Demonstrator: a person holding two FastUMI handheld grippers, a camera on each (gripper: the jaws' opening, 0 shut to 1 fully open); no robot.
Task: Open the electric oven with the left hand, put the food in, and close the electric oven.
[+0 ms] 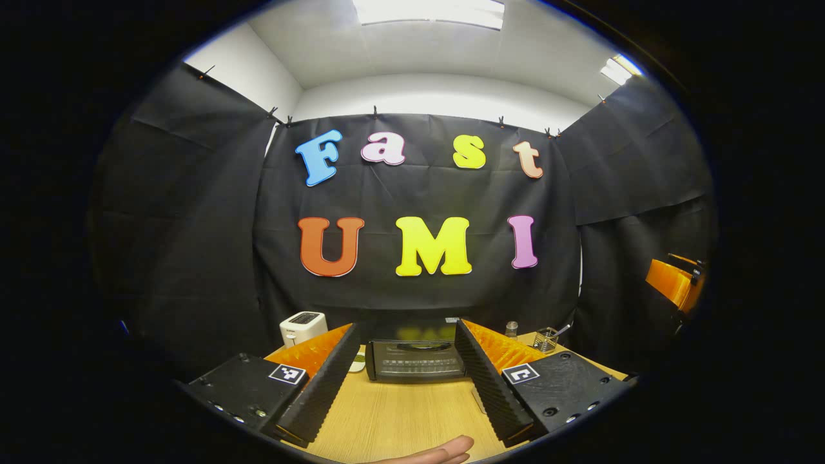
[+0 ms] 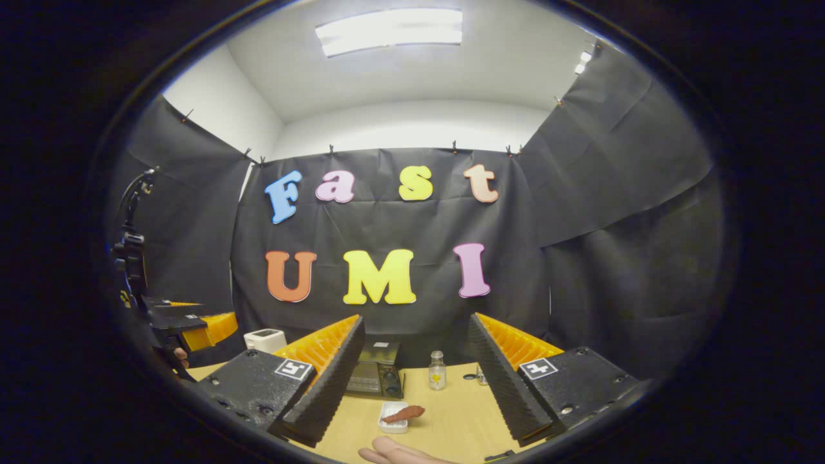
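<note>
Both grippers up off the table, jaws wide apart, nothing held: left gripper (image 1: 407, 380) faces the oven (image 1: 416, 359) head-on, right gripper (image 2: 416, 380) sits further right and looks at the oven (image 2: 376, 375) from an angle. Oven is at the back of the table (image 1: 399, 419) against the black cloth wall, door closed, dark glass front with a handle along the top edge; inside not readable. Food (image 2: 403, 413): a reddish-brown piece lying in a small white tray (image 2: 393, 417), overhanging its right rim, on the table in front of the oven, well apart from it, seen in the right gripper view between that gripper's fingers. Small glass bottle (image 2: 437, 378) just right of the oven, something yellow in the lower part, cap on. A wire-mesh cup (image 1: 546, 339) further right at the back, with a thin utensil sticking out of it. White toaster (image 1: 303, 327) left of the oven at the back. Table is light wood grain. A hand (image 1: 438, 454) lies at the near table edge in the left gripper view; fingers also show at the bottom of the right gripper view. Black cloth on three sides, clipped along the top; white wall and ceiling above, with lit ceiling panels.
</note>
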